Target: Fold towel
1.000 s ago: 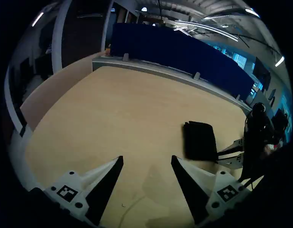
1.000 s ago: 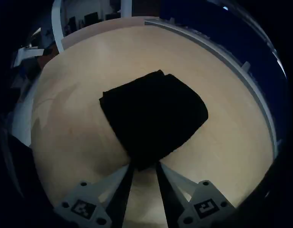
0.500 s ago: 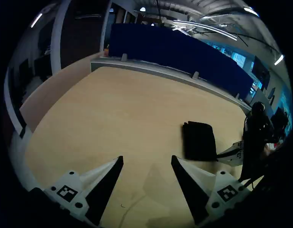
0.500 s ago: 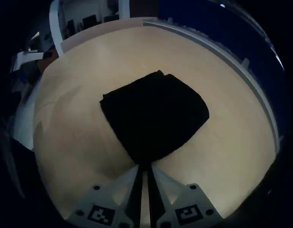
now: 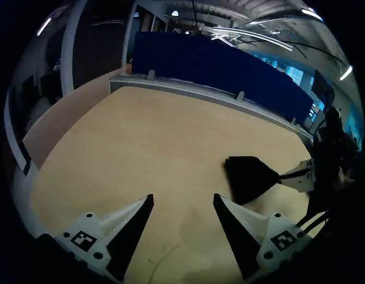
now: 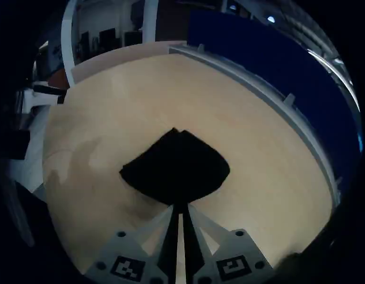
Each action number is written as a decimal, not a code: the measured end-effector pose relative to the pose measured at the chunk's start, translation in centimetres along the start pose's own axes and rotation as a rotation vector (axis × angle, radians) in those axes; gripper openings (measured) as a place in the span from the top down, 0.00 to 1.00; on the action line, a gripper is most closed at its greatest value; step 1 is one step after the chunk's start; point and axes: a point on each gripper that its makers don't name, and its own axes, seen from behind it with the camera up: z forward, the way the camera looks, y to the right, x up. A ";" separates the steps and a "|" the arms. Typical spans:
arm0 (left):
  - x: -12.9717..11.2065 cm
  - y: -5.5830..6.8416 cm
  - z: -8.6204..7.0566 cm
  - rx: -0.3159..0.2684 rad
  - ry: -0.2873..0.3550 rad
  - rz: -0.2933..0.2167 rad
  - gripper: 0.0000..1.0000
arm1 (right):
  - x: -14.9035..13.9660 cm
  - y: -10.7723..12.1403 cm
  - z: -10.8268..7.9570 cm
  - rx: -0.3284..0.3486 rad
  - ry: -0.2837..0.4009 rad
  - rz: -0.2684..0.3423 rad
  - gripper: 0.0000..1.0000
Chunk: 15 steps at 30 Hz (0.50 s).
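A black folded towel lies on the light wooden table, its near corner raised off the surface. My right gripper is shut on that corner, both fingers pinching the cloth. In the left gripper view the same towel hangs in a fan shape from the right gripper, which a person's hand holds at the far right. My left gripper stands open above the bare table, well to the left of the towel, with nothing between its fingers.
A blue partition with a grey ledge runs along the table's far edge. The table's curved left edge drops to a darker office area. A person in dark clothes stands at the right.
The right gripper closed on the towel's near corner and lifted it, so the cloth is pulled up into a fan. The left gripper stayed where it was.
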 end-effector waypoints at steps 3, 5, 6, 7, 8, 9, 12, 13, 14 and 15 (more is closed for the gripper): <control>0.6 0.4 0.0 -0.010 0.011 0.002 0.07 | 2.7 0.7 -1.5 -0.018 0.050 0.000 0.94; 0.9 0.7 0.1 -0.017 0.018 0.004 0.07 | 4.5 1.1 -2.6 -0.028 0.085 -0.004 0.94; 1.1 0.8 0.1 -0.020 0.020 0.005 0.07 | 5.2 1.3 -3.1 -0.032 0.100 -0.006 0.94; 1.3 1.0 0.1 -0.024 0.023 0.007 0.07 | 6.0 1.5 -3.7 -0.037 0.115 -0.008 0.94; 1.4 1.1 0.1 -0.027 0.025 0.008 0.07 | 6.7 1.7 -4.3 -0.041 0.128 -0.011 0.94; 1.6 1.3 0.1 -0.031 0.028 0.010 0.07 | 7.3 1.9 -4.8 -0.044 0.137 -0.013 0.94; 2.0 1.8 0.2 -0.045 0.037 0.017 0.07 | 8.4 2.4 -6.0 -0.051 0.154 -0.019 0.94; 2.1 2.0 0.3 -0.049 0.040 0.020 0.07 | 8.6 2.6 -6.3 -0.053 0.156 -0.019 0.95; 2.2 2.2 0.4 -0.052 0.042 0.022 0.07 | 8.7 2.8 -6.6 -0.055 0.157 -0.020 0.95; 2.3 2.3 0.4 -0.055 0.044 0.025 0.07 | 8.7 2.9 -6.8 -0.056 0.158 -0.021 0.95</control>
